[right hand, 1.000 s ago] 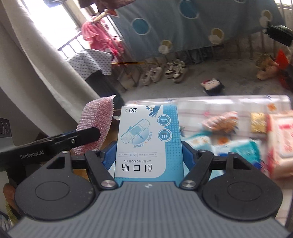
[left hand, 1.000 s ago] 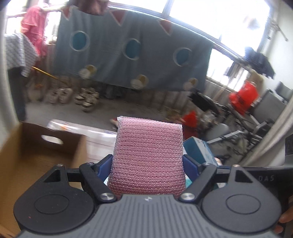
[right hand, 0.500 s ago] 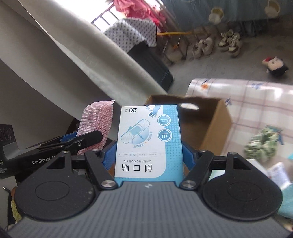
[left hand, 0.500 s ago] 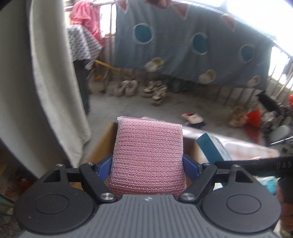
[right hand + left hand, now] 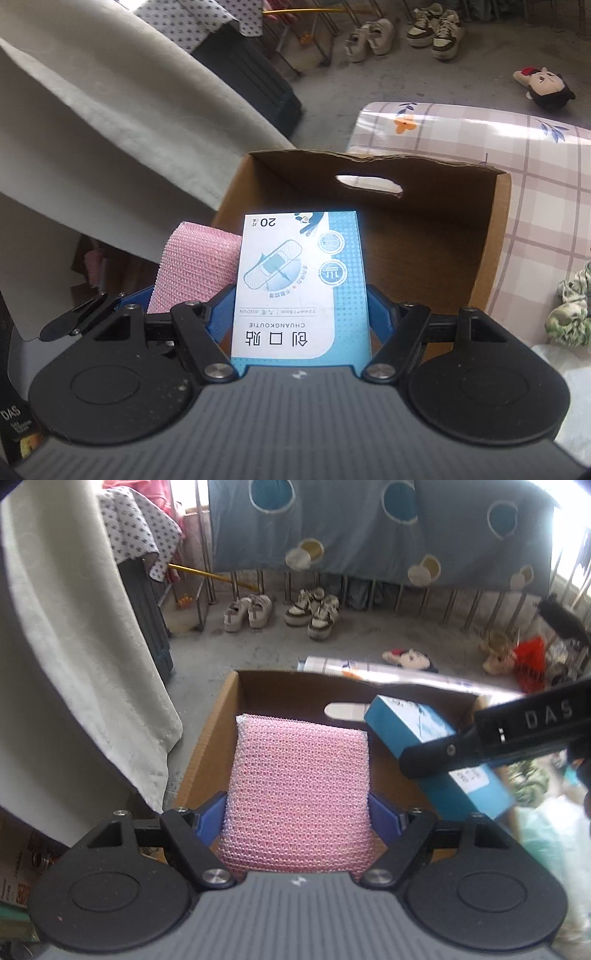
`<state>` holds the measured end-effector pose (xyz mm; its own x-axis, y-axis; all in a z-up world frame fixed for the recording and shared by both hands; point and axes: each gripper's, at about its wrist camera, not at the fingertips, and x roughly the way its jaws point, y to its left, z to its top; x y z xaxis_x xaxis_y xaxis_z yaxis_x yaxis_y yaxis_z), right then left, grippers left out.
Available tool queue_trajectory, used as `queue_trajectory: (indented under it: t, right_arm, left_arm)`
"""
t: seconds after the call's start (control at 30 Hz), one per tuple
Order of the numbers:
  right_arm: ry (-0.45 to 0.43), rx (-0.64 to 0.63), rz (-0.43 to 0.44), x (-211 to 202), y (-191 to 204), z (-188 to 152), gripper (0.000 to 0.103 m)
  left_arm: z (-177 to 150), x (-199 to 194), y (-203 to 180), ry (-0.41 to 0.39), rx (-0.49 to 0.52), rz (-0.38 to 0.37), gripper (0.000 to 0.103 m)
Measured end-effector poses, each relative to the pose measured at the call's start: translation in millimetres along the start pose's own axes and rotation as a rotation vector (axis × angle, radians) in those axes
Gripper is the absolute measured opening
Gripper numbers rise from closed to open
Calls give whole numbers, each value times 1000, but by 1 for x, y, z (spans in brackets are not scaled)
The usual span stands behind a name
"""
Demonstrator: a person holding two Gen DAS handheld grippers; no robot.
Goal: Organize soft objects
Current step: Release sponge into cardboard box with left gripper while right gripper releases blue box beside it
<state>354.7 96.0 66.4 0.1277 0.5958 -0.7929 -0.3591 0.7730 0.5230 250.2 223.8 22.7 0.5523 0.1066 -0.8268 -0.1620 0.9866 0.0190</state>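
A pink mesh sponge (image 5: 297,797) is clamped between the blue pads of my left gripper (image 5: 297,814), held over the open cardboard box (image 5: 207,746). My right gripper (image 5: 301,317) is shut on a blue and white plaster box (image 5: 301,284), which hangs above the same cardboard box (image 5: 495,236). From the left wrist the plaster box (image 5: 436,760) shows to the right of the sponge, with the right gripper's black finger across it. The pink sponge (image 5: 199,266) also shows in the right wrist view, just left of the plaster box. The cardboard box looks bare inside.
The cardboard box stands at the end of a table with a checked plastic cloth (image 5: 535,155). A green scrunchie (image 5: 570,314) lies on the cloth right of the box. A white sheet (image 5: 70,657) hangs close on the left. Shoes (image 5: 284,611) and a plush toy (image 5: 546,86) lie on the floor beyond.
Both grippers have swung left and down from over the table to above the cardboard box, each keeping its grip. The box now fills the middle of both views.
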Motion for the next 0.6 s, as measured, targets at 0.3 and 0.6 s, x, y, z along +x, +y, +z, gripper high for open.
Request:
queue_trajectory:
  t: [0.3, 0.6]
  right_arm:
    - [40, 18, -97, 54, -12, 25, 71]
    - [53, 84, -117, 89, -31, 40, 72]
  left_arm:
    - [12, 49, 2, 34, 22, 68, 83]
    - [26, 71, 14, 38, -27, 78, 90]
